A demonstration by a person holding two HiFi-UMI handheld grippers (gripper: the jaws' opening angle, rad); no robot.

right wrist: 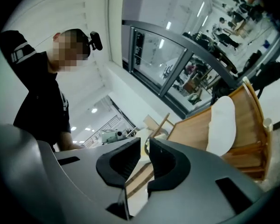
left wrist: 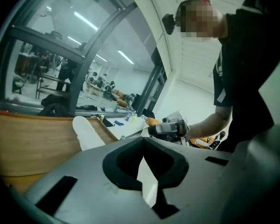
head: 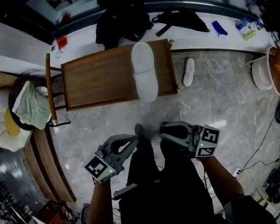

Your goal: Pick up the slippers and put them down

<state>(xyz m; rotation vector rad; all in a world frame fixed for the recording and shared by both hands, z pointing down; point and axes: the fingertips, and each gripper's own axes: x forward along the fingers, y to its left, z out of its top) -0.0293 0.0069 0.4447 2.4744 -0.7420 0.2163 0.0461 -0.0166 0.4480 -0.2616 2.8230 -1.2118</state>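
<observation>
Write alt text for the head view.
One white slipper lies on a wooden table; a second slipper lies on the marble floor to its right. Nearer the camera, the left gripper and right gripper hang close together, both shut and empty.

Head camera overhead, two gripper cameras low down, and all three take in one table.

The head view looks steeply down on the brown wooden table [head: 93,83], the long white slipper [head: 144,71] lying on it and the grey marble floor [head: 214,101]. The left gripper [head: 139,130] and right gripper [head: 164,125] sit close beneath the lens. The left gripper view sits just behind its own jaws and faces almost level, with the same table [left wrist: 28,143] and slipper [left wrist: 86,133] near, and it catches the right gripper [left wrist: 170,127]. The right gripper view, canted, sees that table [right wrist: 191,127] and slipper [right wrist: 222,125] from the other side. Both gripper views include the person in a black shirt [right wrist: 42,101].
</observation>
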